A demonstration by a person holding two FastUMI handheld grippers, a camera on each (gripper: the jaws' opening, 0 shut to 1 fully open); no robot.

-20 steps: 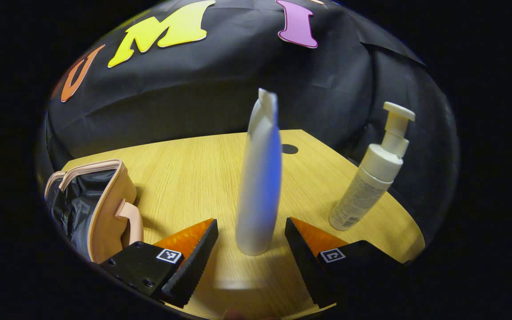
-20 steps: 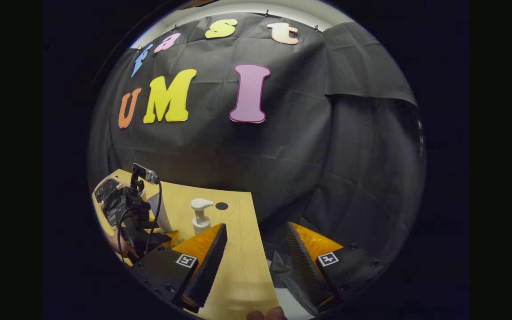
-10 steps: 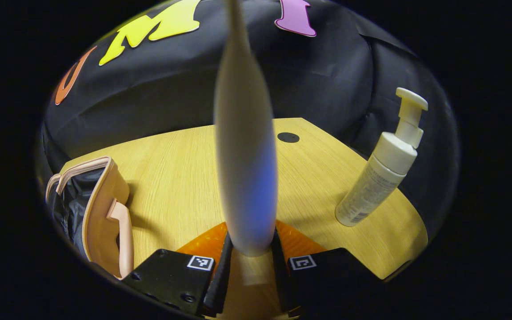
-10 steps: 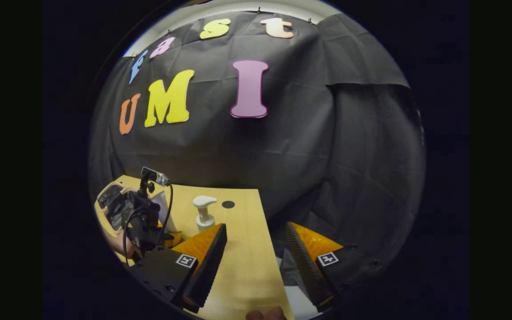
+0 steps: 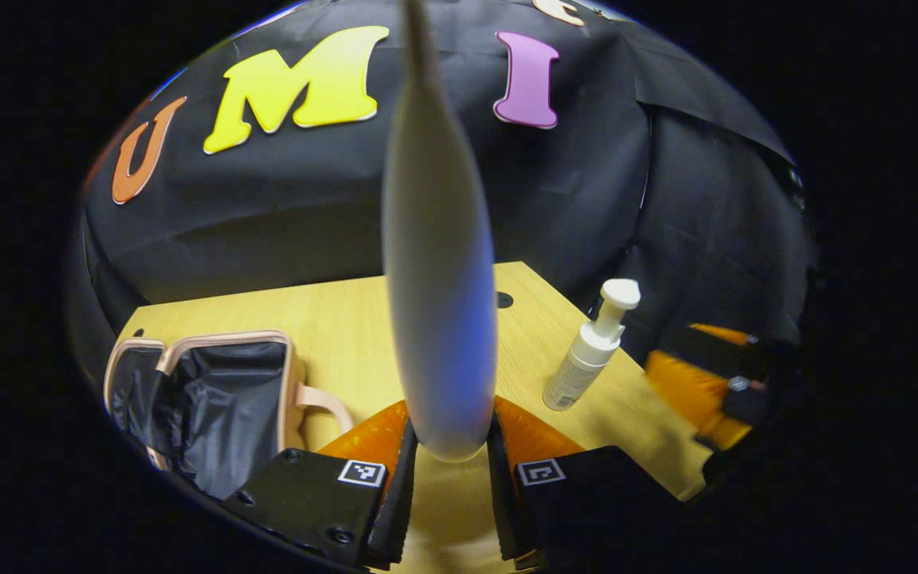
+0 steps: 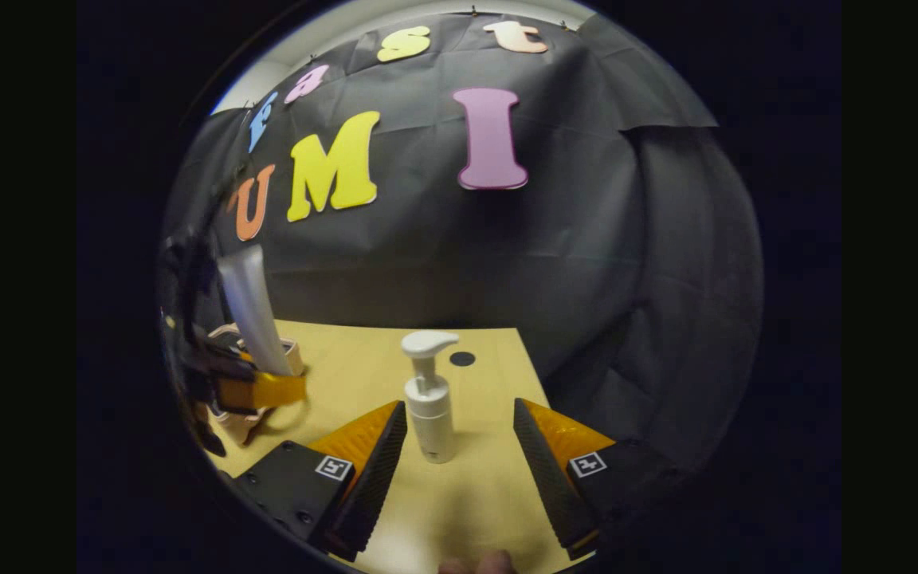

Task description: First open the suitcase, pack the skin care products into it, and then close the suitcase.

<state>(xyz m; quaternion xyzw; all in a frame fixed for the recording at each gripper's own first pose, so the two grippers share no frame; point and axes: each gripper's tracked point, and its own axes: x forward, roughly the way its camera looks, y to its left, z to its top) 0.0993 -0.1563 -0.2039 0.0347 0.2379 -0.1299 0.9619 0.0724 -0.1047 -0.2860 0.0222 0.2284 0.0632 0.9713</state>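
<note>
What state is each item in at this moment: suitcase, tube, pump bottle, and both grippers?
Suitcase: unzipped and open, dark lining showing, lying on the table.
Tube: upright, clamped at its base, lifted off the table.
Pump bottle: standing upright on the table, ungripped.
Left gripper: shut on the tube.
Right gripper: open, fingers either side of the pump bottle, not touching.

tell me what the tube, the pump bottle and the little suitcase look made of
Tube: probably soft plastic, matte white, tapering to a flat crimped end; the left gripper clamps its base.
Pump bottle: likely rigid plastic, off-white, with a moulded pump head.
Suitcase: looks like peach faux leather, smooth with a stitched edge; its crinkly black lining suggests thin nylon fabric.
</note>
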